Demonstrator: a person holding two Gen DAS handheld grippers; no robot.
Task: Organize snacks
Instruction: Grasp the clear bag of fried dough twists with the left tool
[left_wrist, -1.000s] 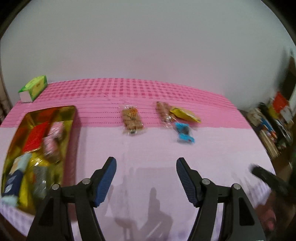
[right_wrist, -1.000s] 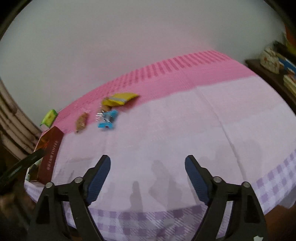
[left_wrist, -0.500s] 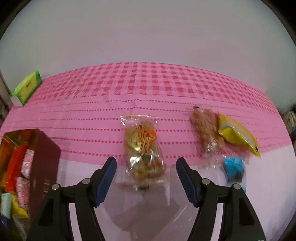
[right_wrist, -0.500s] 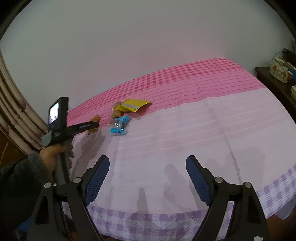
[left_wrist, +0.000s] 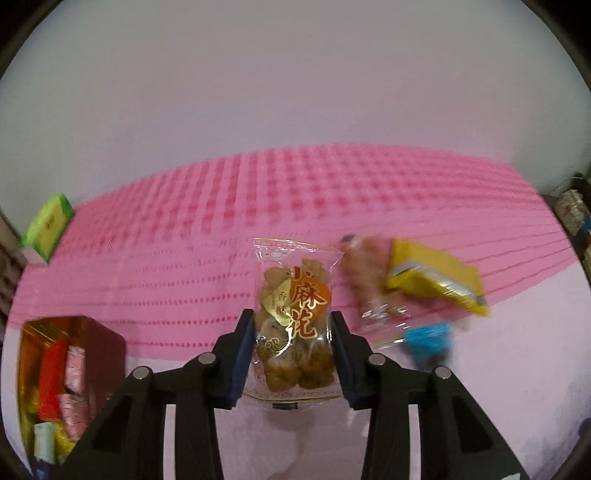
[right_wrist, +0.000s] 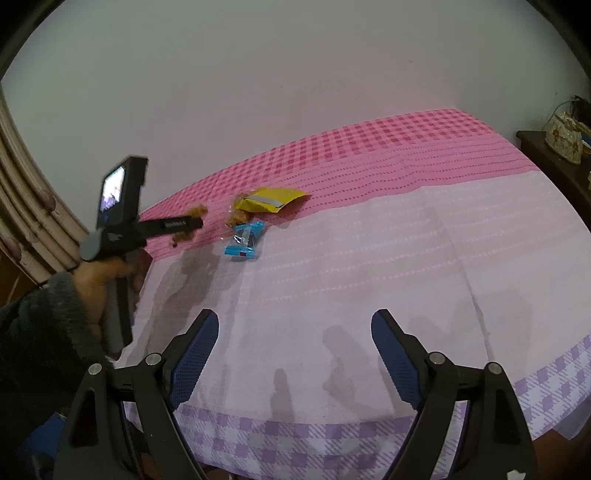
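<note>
My left gripper (left_wrist: 293, 350) is shut on a clear bag of brown fried twists (left_wrist: 293, 317) with red and gold lettering, held between both blue pads. It also shows in the right wrist view (right_wrist: 184, 226), lifted a little off the cloth. A clear brown snack pack (left_wrist: 369, 280), a yellow packet (left_wrist: 436, 277) and a blue packet (left_wrist: 430, 341) lie to the right on the pink tablecloth. In the right wrist view the yellow packet (right_wrist: 271, 199) and blue packet (right_wrist: 245, 242) lie far ahead. My right gripper (right_wrist: 293, 354) is open and empty over the near table edge.
A dark red tin with gold lining (left_wrist: 107, 354), holding several wrapped snacks, stands at the lower left. A green box (left_wrist: 48, 229) sits at the far left edge. A dark side table (right_wrist: 546, 155) stands at the right. Curtains (right_wrist: 22, 206) hang at the left.
My left gripper has moved forward over the bag of twists and shut on it; the bag now sits lifted between the pads. My right gripper has stayed open and almost still.
</note>
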